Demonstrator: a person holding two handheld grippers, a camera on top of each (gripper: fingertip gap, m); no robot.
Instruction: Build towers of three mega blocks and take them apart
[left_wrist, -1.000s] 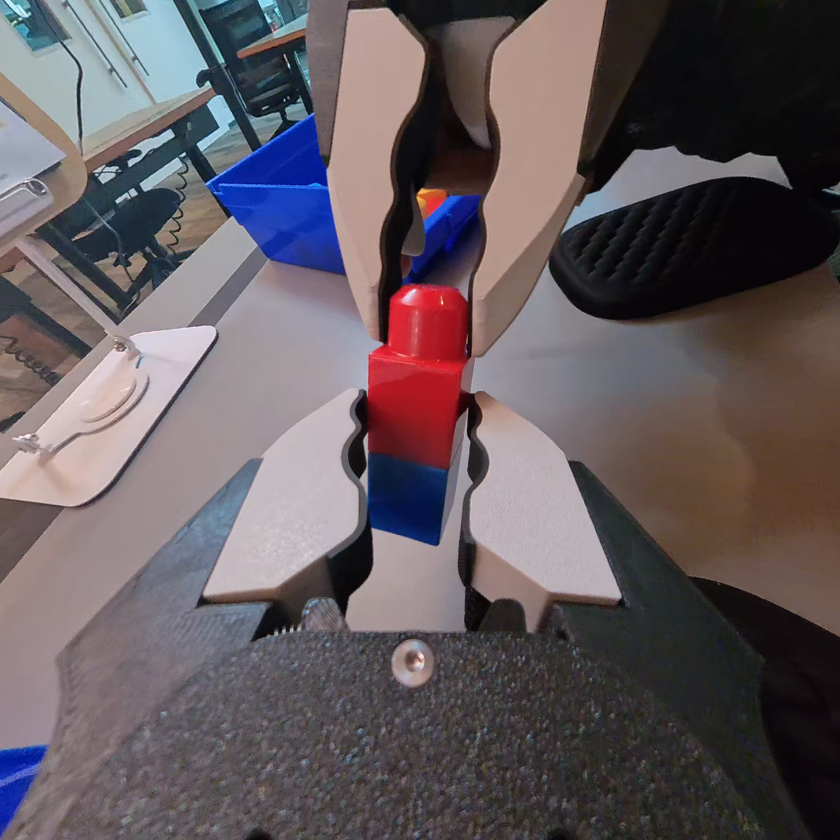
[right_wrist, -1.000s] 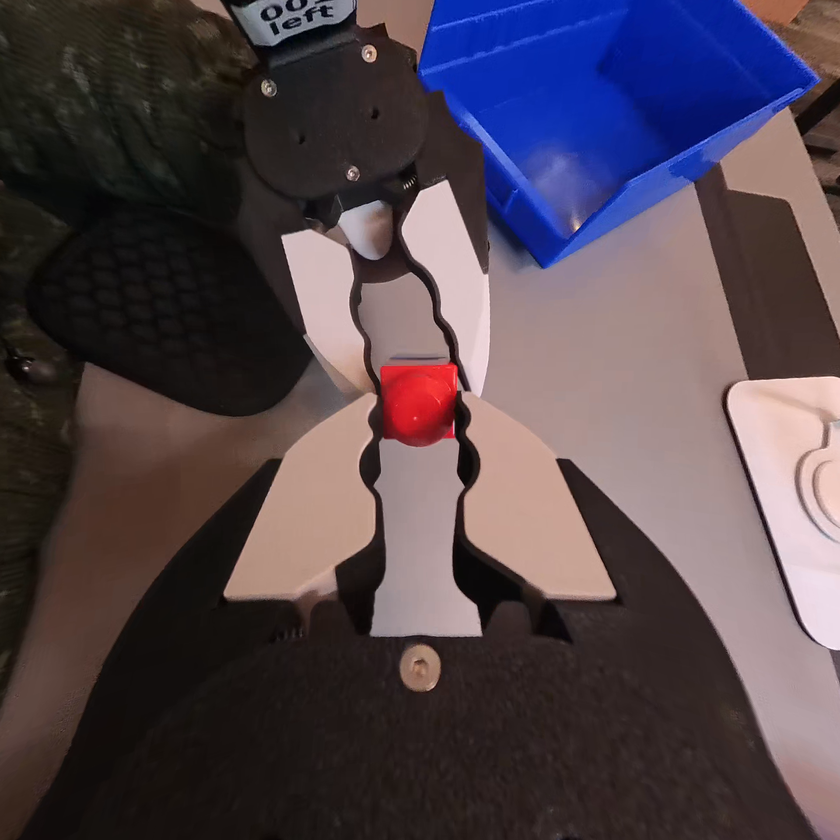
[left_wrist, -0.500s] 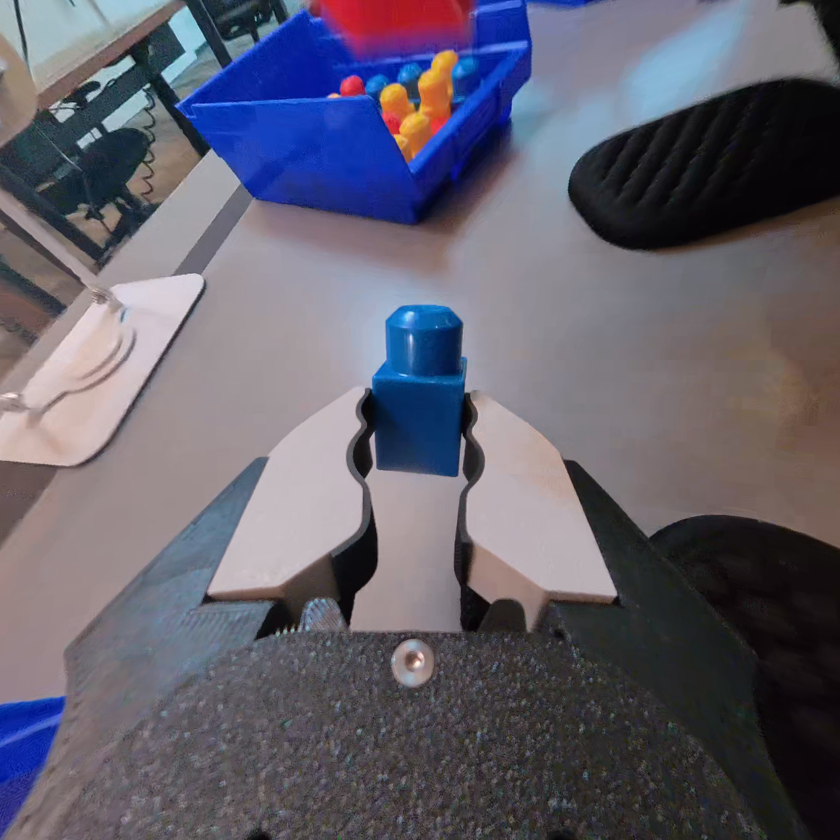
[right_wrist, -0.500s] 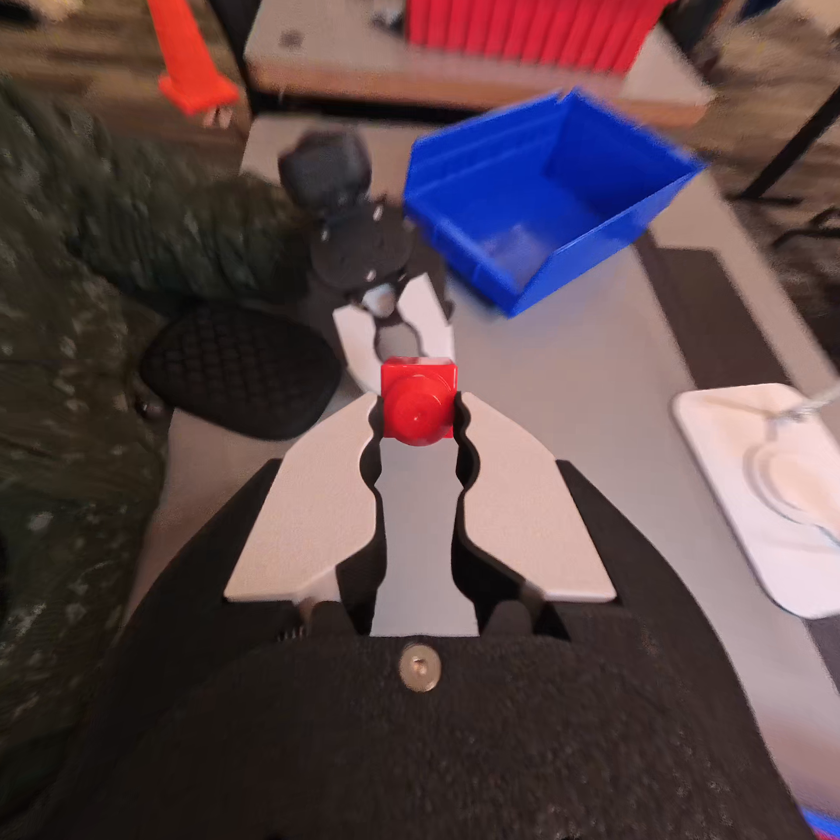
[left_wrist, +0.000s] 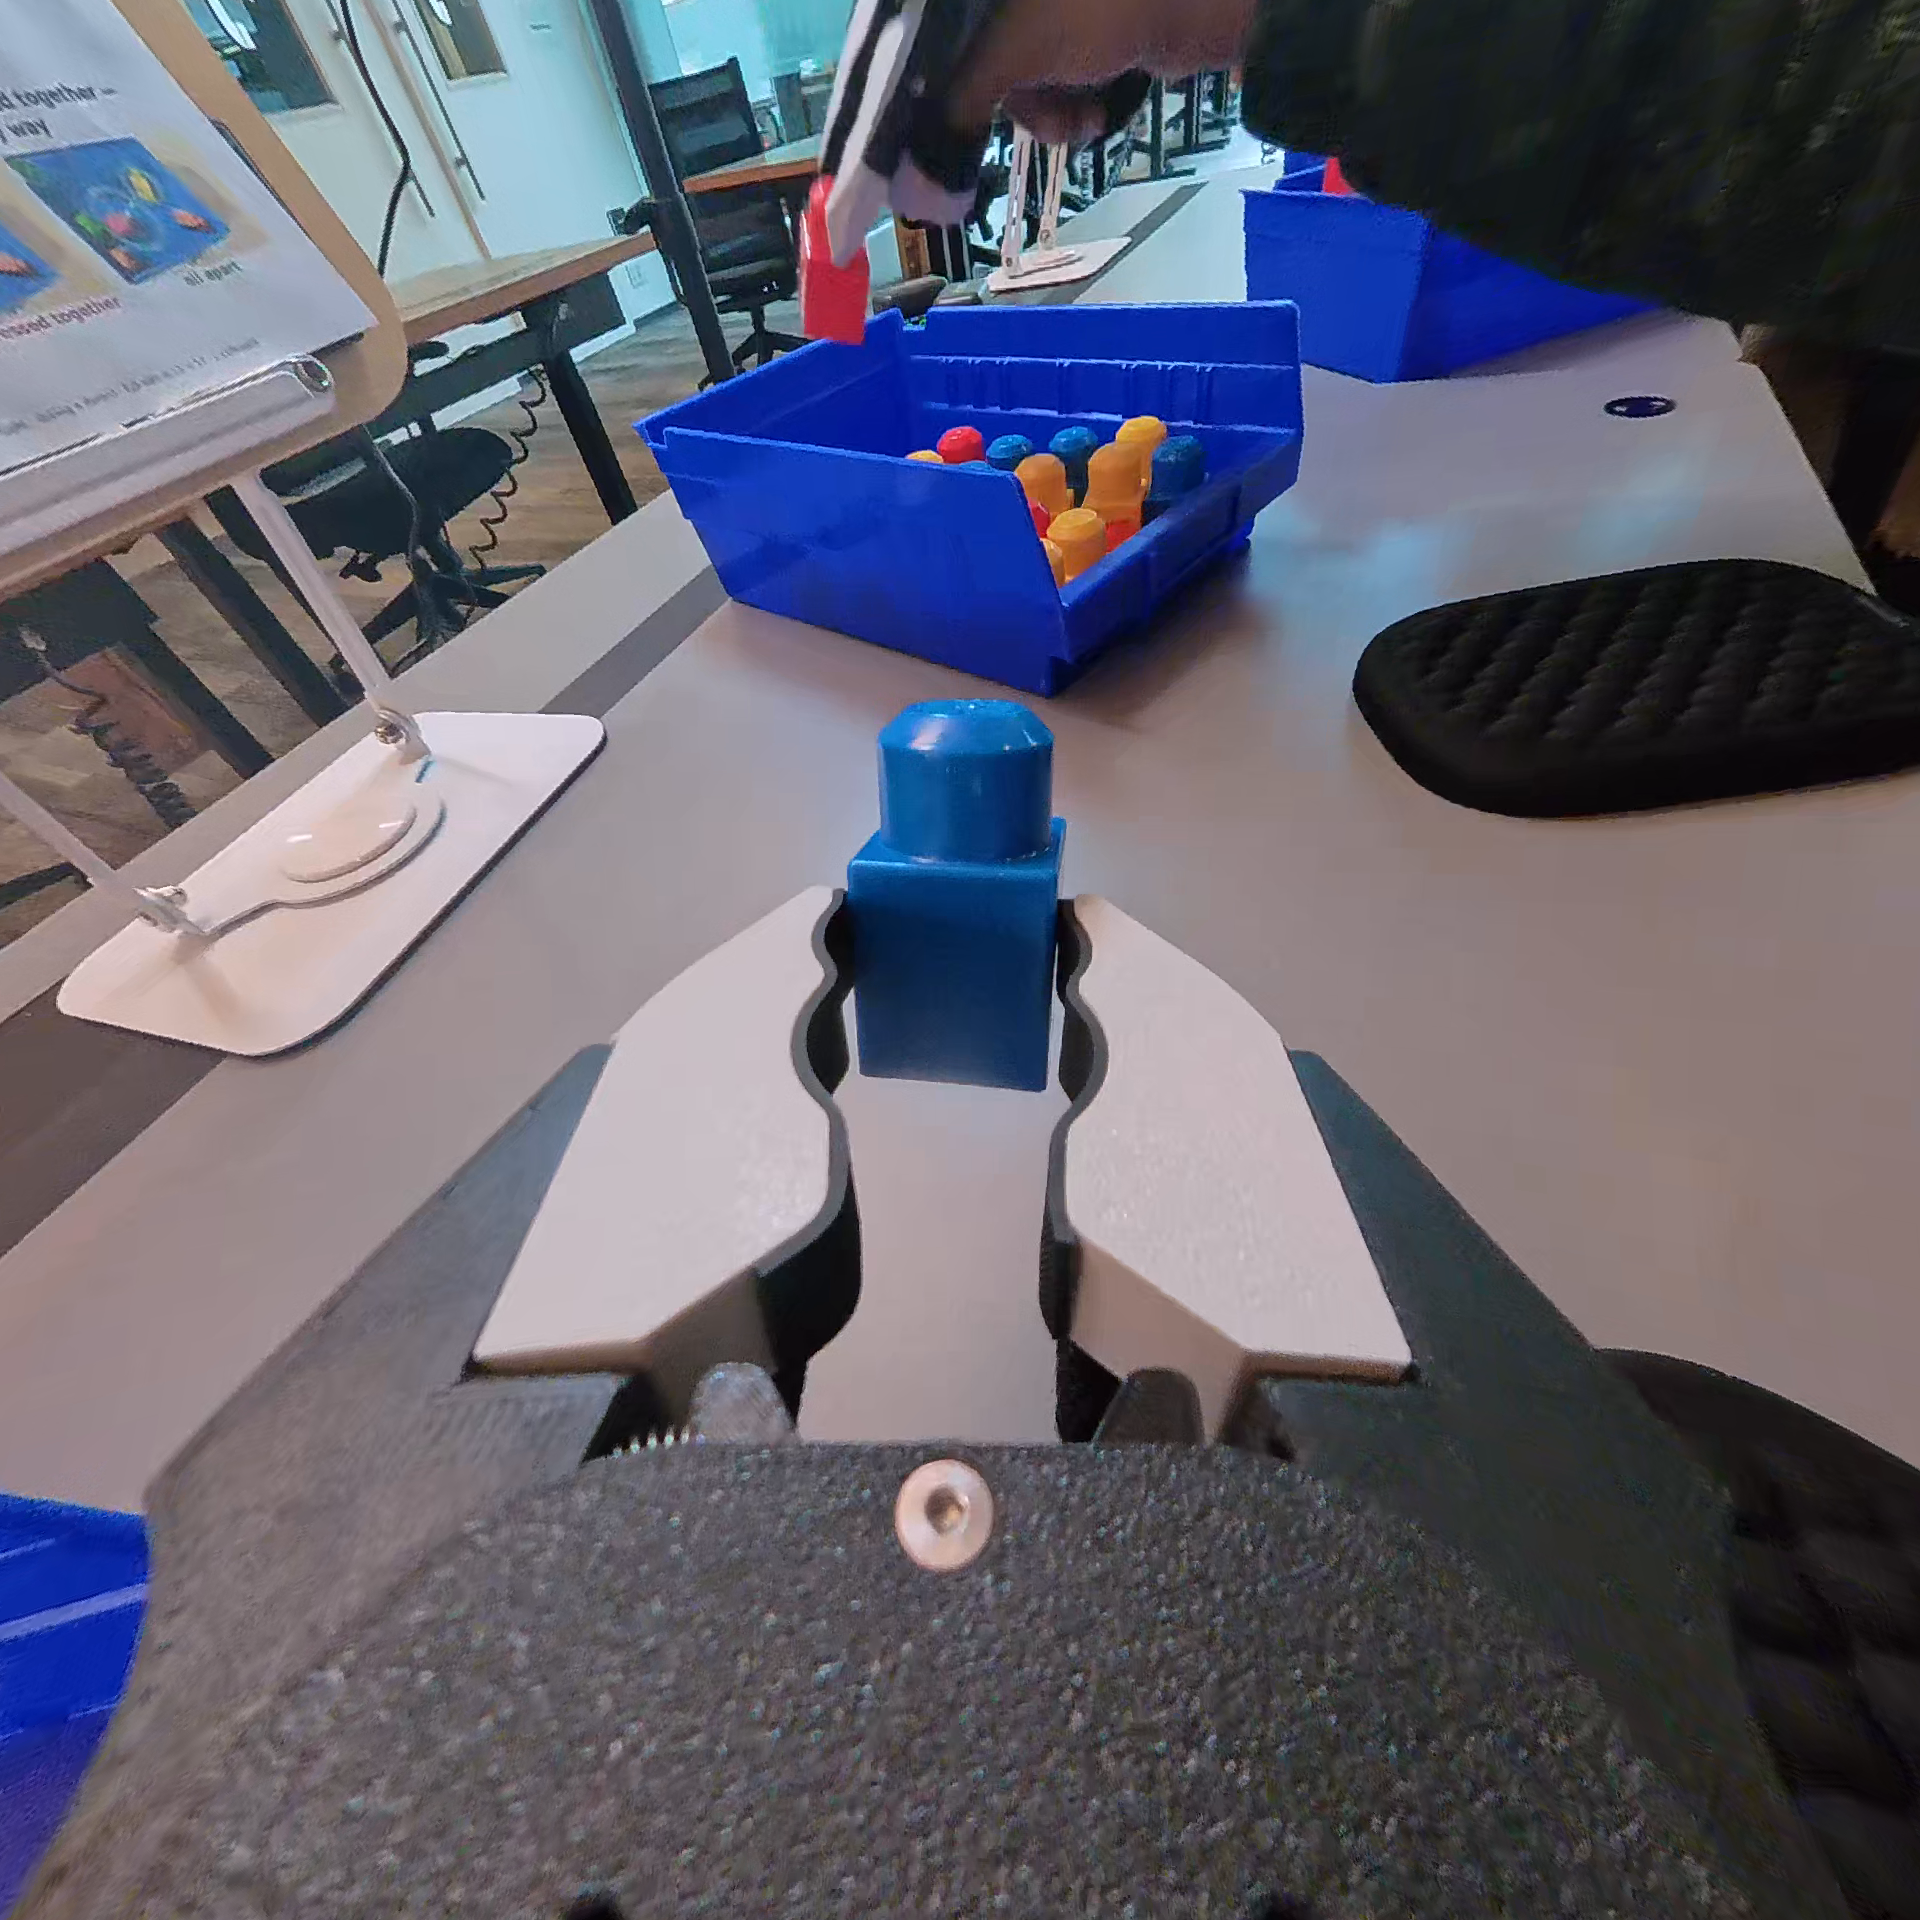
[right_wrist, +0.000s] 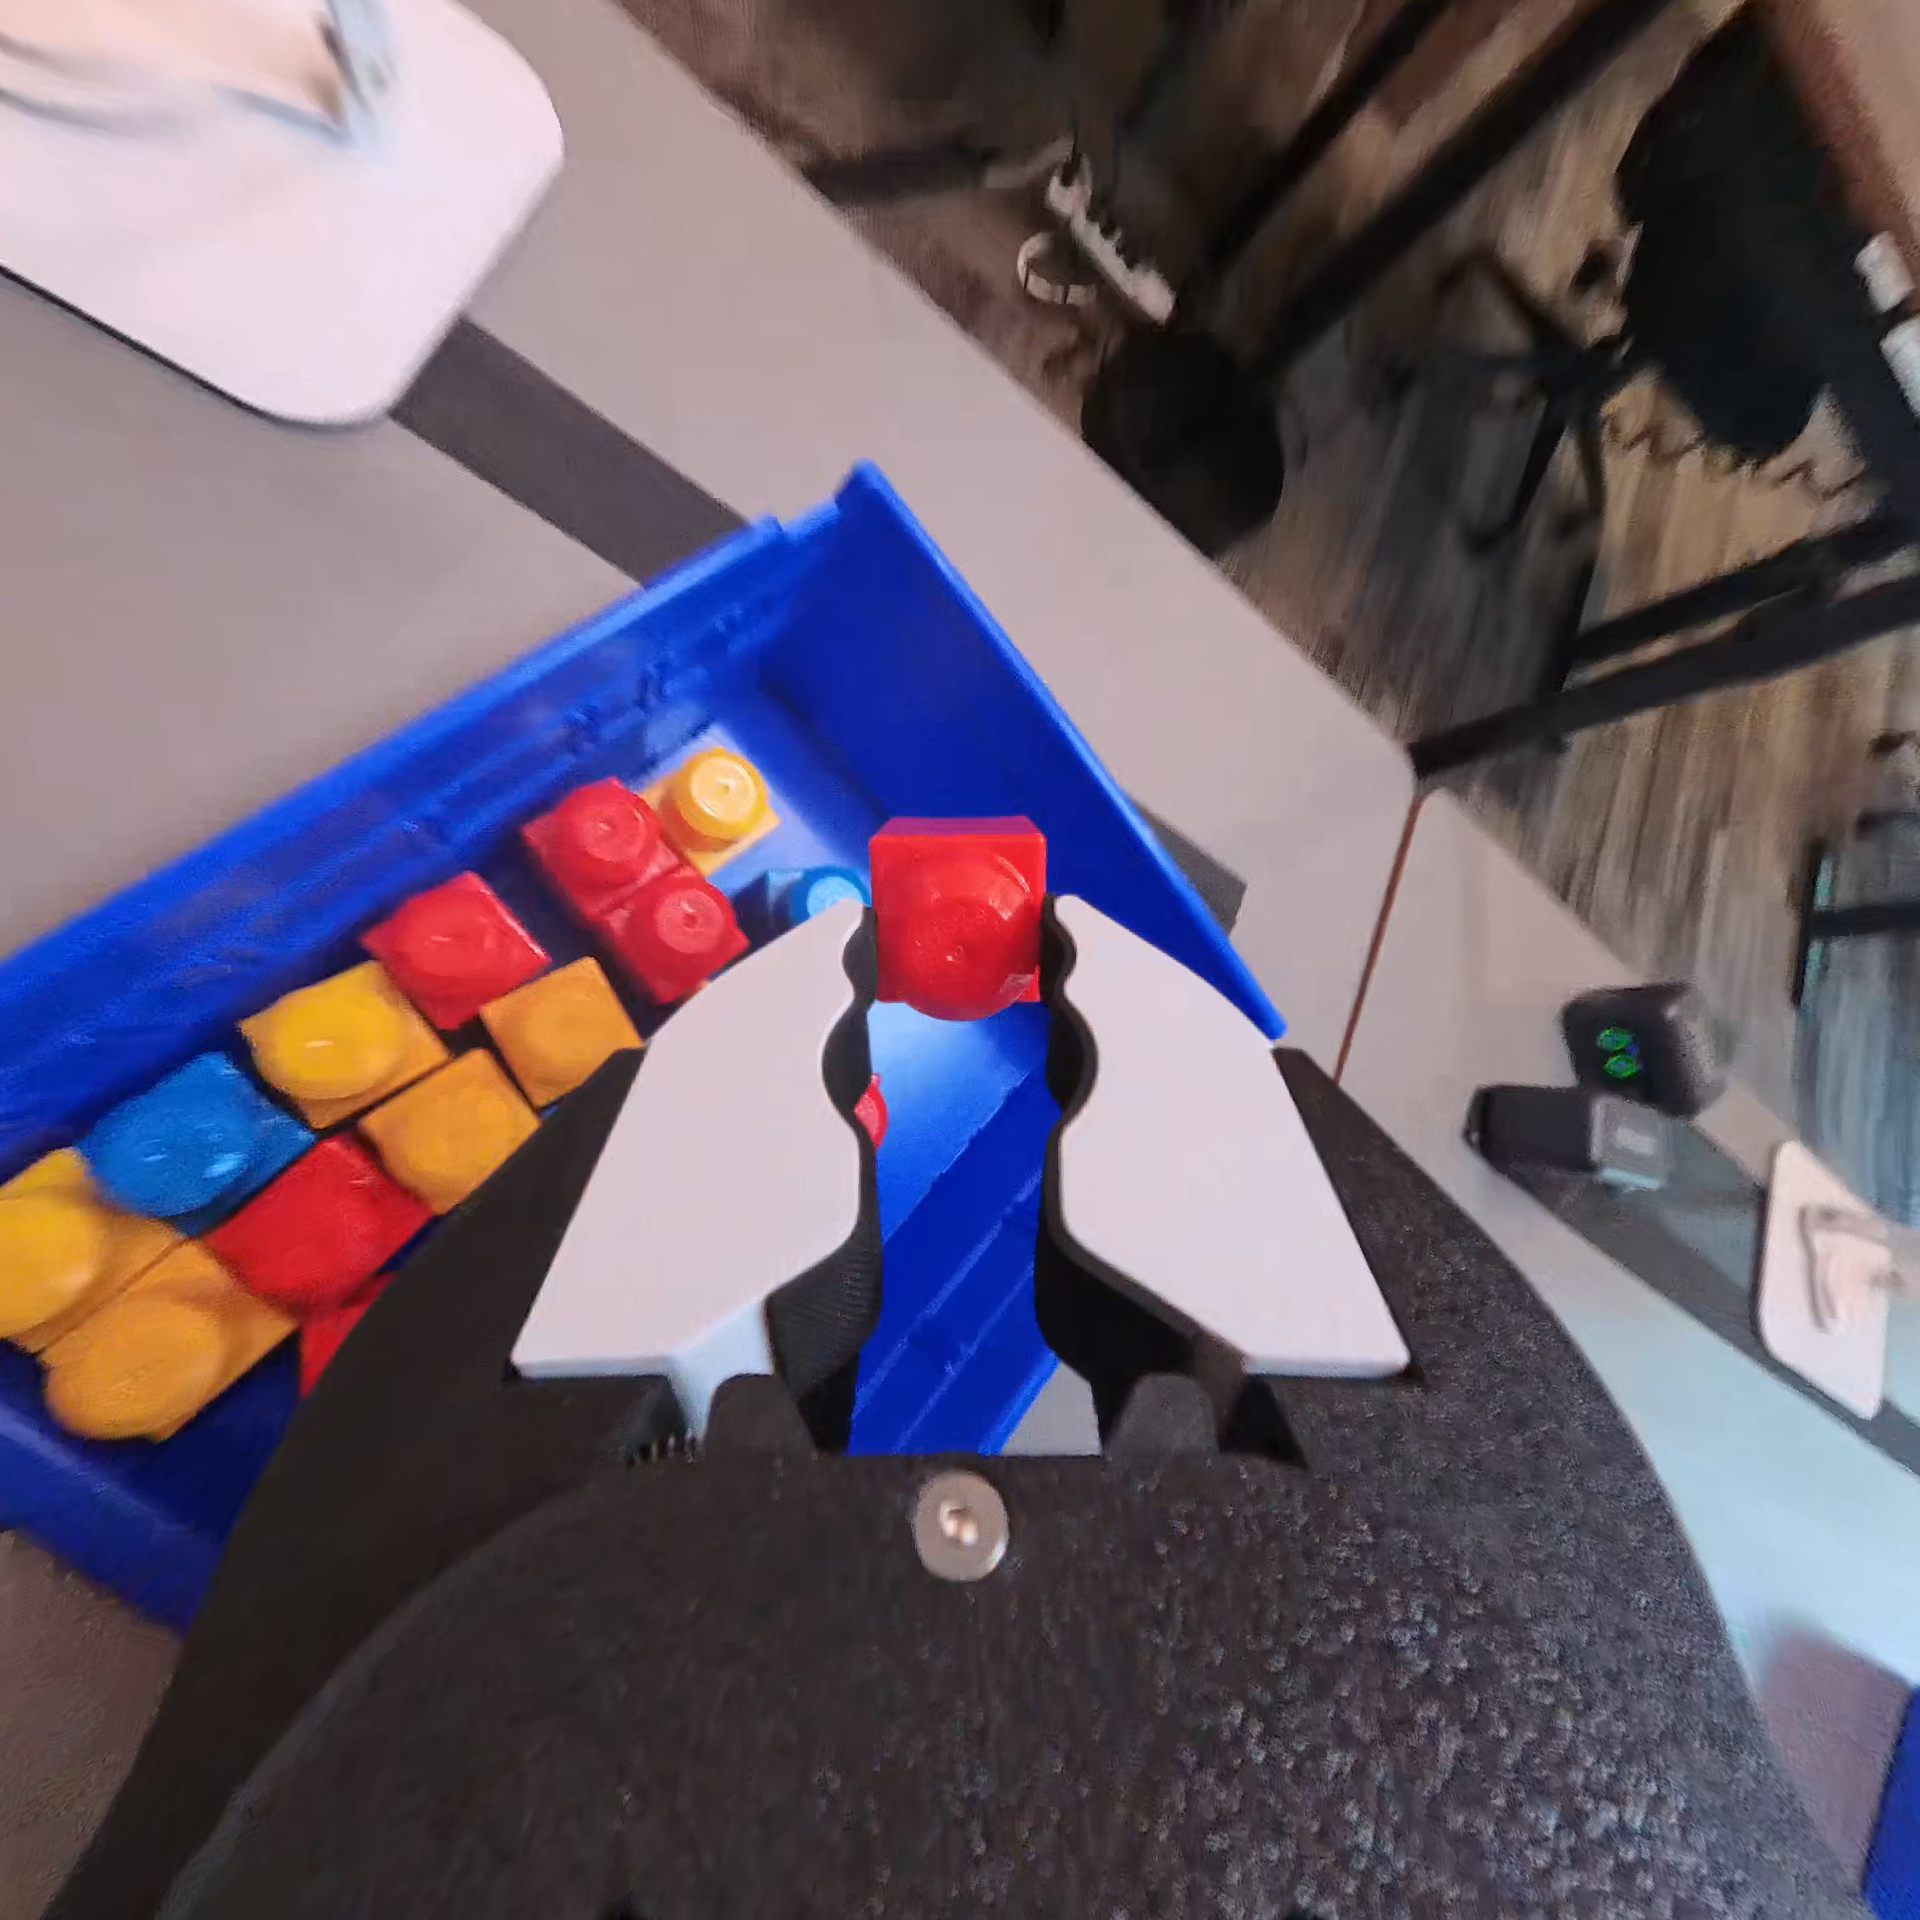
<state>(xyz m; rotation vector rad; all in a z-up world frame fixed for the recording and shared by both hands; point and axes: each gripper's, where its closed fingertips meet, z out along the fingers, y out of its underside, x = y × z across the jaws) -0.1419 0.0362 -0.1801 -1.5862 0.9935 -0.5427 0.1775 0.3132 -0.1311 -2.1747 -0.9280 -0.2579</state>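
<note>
My left gripper (left_wrist: 951, 925) is shut on a blue block (left_wrist: 956, 914) that stands upright on the grey table (left_wrist: 1455, 1018). My right gripper (right_wrist: 956, 914) is shut on a red block (right_wrist: 956, 914) and holds it in the air over the far end of the blue bin (right_wrist: 935, 707). In the left wrist view the right gripper (left_wrist: 847, 234) shows far off above the bin's (left_wrist: 914, 540) back left corner with the red block (left_wrist: 831, 281) in it. The bin holds several red, orange and blue blocks (right_wrist: 343, 1039).
A black padded rest (left_wrist: 1642, 686) lies on the table at the right. A white stand base (left_wrist: 312, 873) with a document holder sits at the left. A second blue bin (left_wrist: 1392, 270) stands far back right. A person's dark sleeve (left_wrist: 1610, 135) crosses the top. Across from one pair of fingers to the other is roughly 45 cm. My left gripper is the nearer one to the black padded rest (left_wrist: 1642, 686): about 25 cm, against 40 cm.
My right gripper pulled the red block off the blue block, lifted it away and carried it over the bin. The left gripper kept hold of the blue block on the table.
</note>
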